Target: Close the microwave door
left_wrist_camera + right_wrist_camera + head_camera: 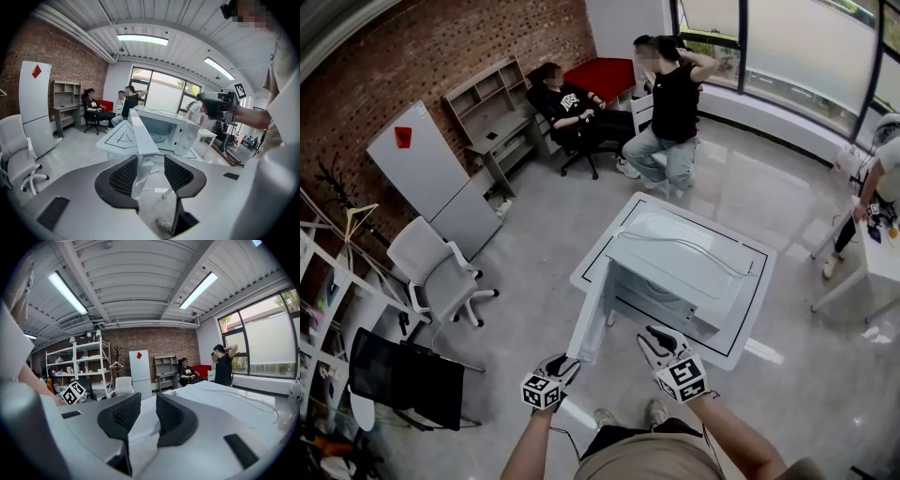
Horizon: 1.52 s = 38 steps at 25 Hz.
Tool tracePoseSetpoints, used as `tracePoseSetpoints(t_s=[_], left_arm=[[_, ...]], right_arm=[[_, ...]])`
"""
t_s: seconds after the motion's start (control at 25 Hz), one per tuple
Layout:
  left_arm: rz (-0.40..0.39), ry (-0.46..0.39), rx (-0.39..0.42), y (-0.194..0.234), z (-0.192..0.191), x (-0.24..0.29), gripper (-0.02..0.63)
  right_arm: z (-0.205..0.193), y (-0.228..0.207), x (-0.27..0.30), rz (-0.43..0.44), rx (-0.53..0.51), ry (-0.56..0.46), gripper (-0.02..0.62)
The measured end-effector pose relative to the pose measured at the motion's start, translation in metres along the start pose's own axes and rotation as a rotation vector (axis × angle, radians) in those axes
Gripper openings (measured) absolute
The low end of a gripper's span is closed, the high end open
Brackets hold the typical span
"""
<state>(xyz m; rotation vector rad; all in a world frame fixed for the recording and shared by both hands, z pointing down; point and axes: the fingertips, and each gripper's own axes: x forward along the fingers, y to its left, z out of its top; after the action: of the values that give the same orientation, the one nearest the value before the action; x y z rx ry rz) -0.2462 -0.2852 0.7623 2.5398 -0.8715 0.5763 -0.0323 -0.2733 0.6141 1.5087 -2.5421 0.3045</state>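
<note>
A white microwave [684, 262] stands on a white table [748, 309] with its door [592, 323] swung wide open toward me on the left. In the left gripper view the door's free edge [140, 140] stands upright between the jaws of my left gripper [150, 173], close to the left pad; the jaws are open. The oven cavity [164, 133] shows behind it. My left gripper [565, 364] sits at the door's near end. My right gripper [661, 336] hovers in front of the microwave, slightly open and holding nothing; in its own view my right gripper [149, 416] looks across the microwave's top [225, 399].
Two people [666, 103] sit beyond the table, by a desk and shelf unit [492, 112]. A white office chair [441, 272] and a black chair [408, 380] stand at the left. Another person [881, 178] is at a white table at the right.
</note>
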Motion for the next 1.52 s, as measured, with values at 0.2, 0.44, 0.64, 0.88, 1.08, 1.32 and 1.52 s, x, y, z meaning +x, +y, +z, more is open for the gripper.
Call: tracePoseSetpoints(t_s=[0.2, 0.44, 0.64, 0.88, 1.08, 1.32, 1.52], left_arm=[[-0.013, 0.015, 0.019, -0.021, -0.006, 0.010, 0.189], [-0.015, 0.011, 0.029, -0.039, -0.005, 0.020, 0.169], [-0.024, 0.007, 0.035, -0.053, -0.006, 0.028, 0.149], [-0.057, 0.022, 0.056, -0.073, -0.004, 0.038, 0.137], [-0.087, 0.033, 0.068, -0.088, -0.003, 0.052, 0.130], [-0.124, 0.052, 0.083, -0.102, 0.000, 0.064, 0.130], [-0.159, 0.071, 0.106, -0.116, 0.003, 0.077, 0.129]], right_arm=[[-0.007, -0.007, -0.018, -0.003, -0.004, 0.006, 0.104], [-0.013, -0.018, -0.040, -0.018, -0.007, 0.007, 0.104], [-0.020, -0.026, -0.057, -0.031, -0.003, 0.010, 0.104], [-0.022, -0.037, -0.071, -0.056, -0.002, 0.010, 0.104], [-0.028, -0.050, -0.082, -0.077, 0.004, 0.007, 0.104], [-0.038, -0.063, -0.098, -0.110, 0.011, 0.020, 0.104], [-0.045, -0.075, -0.110, -0.144, 0.022, 0.023, 0.104]])
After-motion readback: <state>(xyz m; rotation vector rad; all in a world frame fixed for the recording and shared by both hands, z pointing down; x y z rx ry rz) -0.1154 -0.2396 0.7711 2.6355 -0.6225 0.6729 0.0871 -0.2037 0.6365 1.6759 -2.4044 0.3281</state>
